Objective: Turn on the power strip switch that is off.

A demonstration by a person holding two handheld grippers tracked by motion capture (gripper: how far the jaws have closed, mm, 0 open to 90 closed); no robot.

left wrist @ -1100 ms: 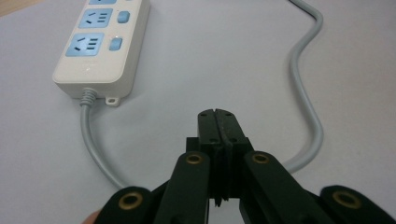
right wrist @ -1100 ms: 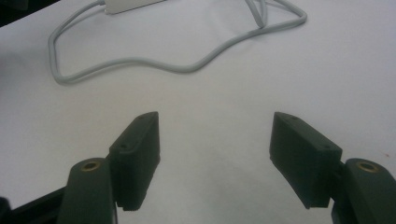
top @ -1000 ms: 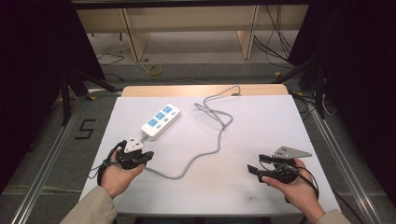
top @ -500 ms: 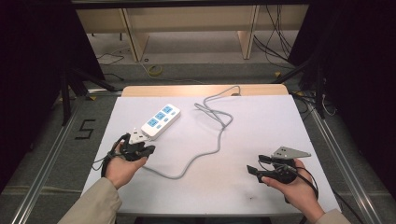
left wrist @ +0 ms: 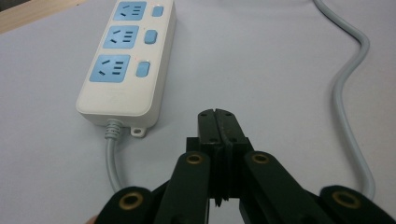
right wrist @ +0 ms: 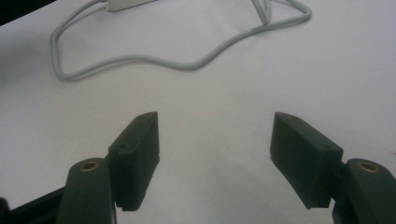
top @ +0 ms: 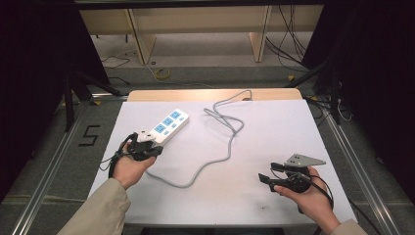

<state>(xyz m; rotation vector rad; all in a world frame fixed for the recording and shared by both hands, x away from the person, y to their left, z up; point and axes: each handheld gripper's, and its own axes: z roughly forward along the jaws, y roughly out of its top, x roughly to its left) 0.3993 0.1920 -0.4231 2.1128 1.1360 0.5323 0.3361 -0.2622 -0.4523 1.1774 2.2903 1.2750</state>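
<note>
Two grippers over a white table (top: 274, 127). White power strip (top: 166, 126) lies flat at far left of the table, long axis running diagonally from near-left to far-right; three blue sockets face up. Cord end points near-left, toward the left gripper (top: 155, 150); the free end points far-right. In the left gripper view the strip (left wrist: 128, 60) runs away from the camera, three sockets in a row with a blue switch beside each, cord exit at the near end.

Grey cable (top: 222, 152) leaves the strip's near end, loops near-side across the table middle, then bends far, coils once and runs off the far edge. In the left gripper view the cable (left wrist: 348, 107) passes along the right side.

Left gripper: jaws pressed together, nothing between them, tips just near-side of the strip's cord end, slightly to its right; no contact with the strip.

Right gripper (top: 266, 177) at near right, well apart from strip and cable, jaws pointing left. In the right gripper view (right wrist: 215, 140) the jaws are spread wide, bare table between them, holding nothing; cable (right wrist: 187, 60) lies farther off.
</note>
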